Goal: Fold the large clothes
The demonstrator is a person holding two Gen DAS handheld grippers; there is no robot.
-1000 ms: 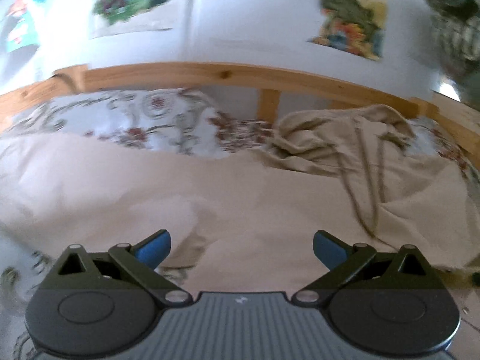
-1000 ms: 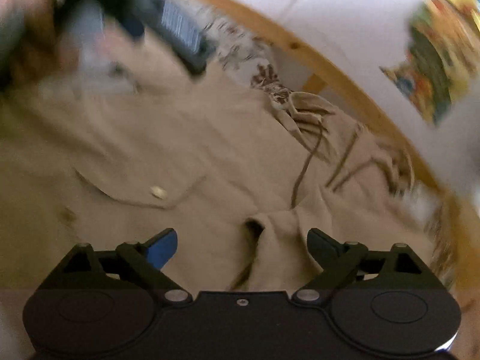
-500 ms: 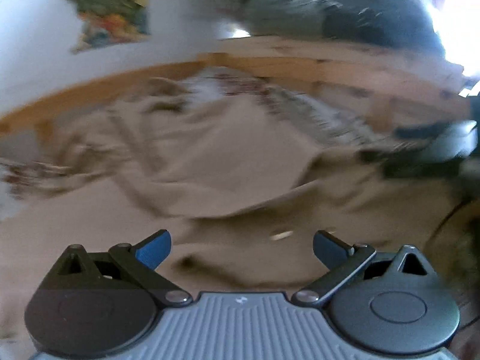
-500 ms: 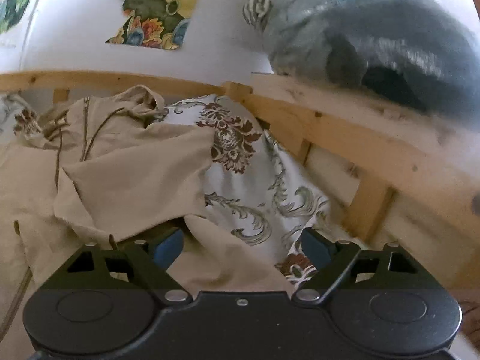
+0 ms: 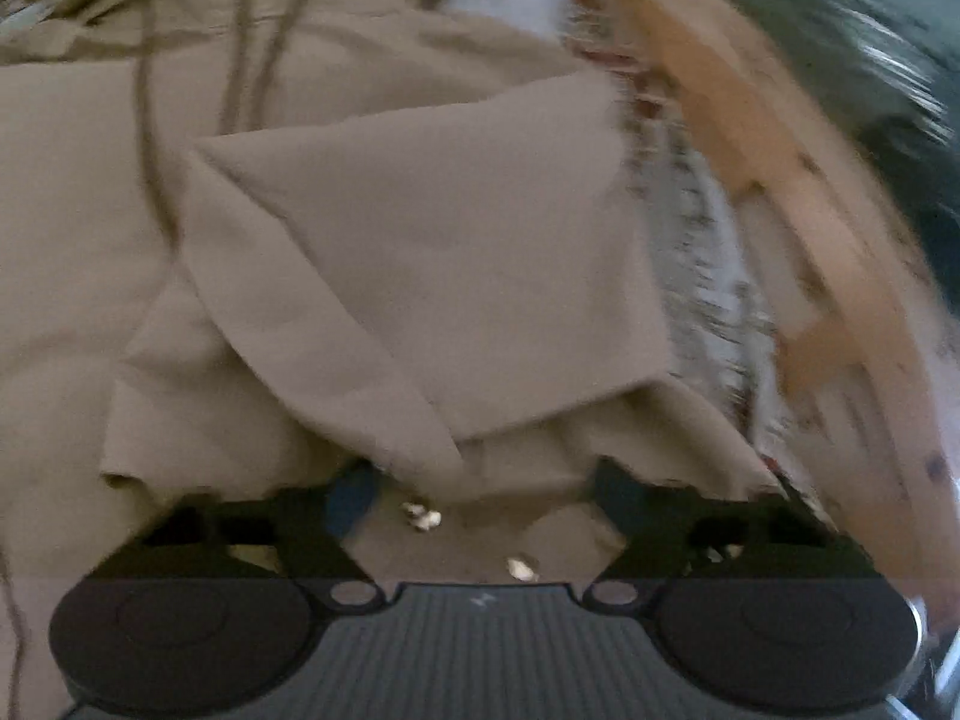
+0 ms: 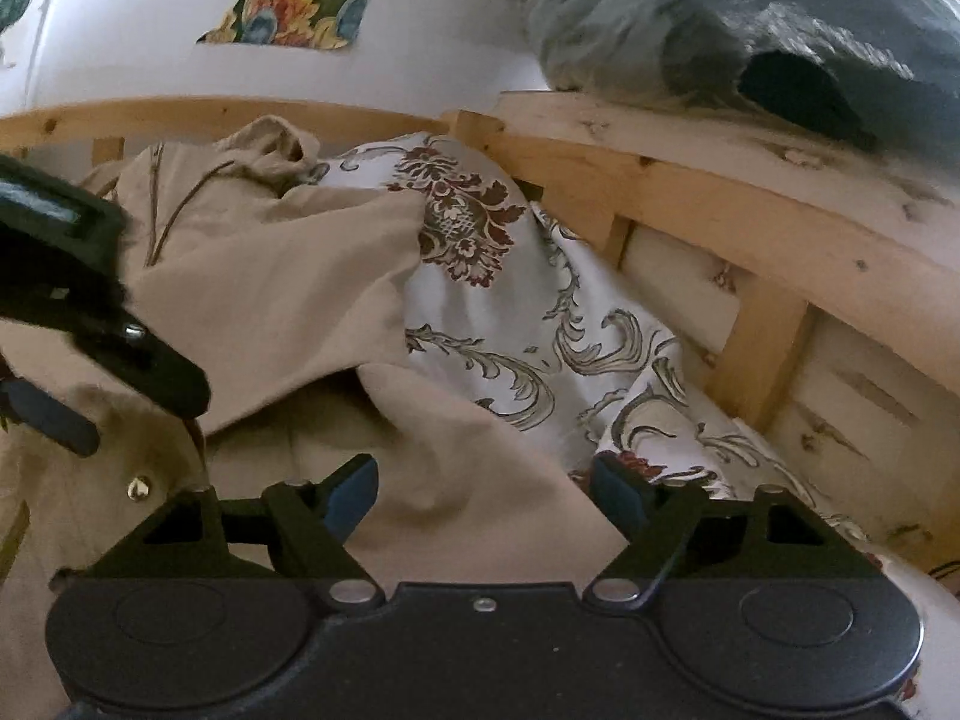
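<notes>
A large beige coat (image 5: pixel 420 252) with dark drawstrings lies spread and rumpled on the bed. In the left wrist view, which is blurred, my left gripper (image 5: pixel 480 486) is open and low over a folded-over flap of the coat, whose edge lies over the fingertips. In the right wrist view the coat (image 6: pixel 288 300) fills the left half. My right gripper (image 6: pixel 486 492) is open, its fingers straddling a beige fold near the coat's right edge. My left gripper (image 6: pixel 114 384) also shows at the left, above a metal snap (image 6: pixel 138 487).
A floral white bedsheet (image 6: pixel 540 324) lies to the right of the coat. The wooden bed frame (image 6: pixel 690 204) runs along the back and right. A dark bundle (image 6: pixel 750 30) sits on the frame's top rail. Patterned pictures (image 6: pixel 294 0) hang on the white wall.
Both grippers have swung right and dropped down onto the coat's right edge. The left gripper now sits low over the flap and has come into the right wrist view.
</notes>
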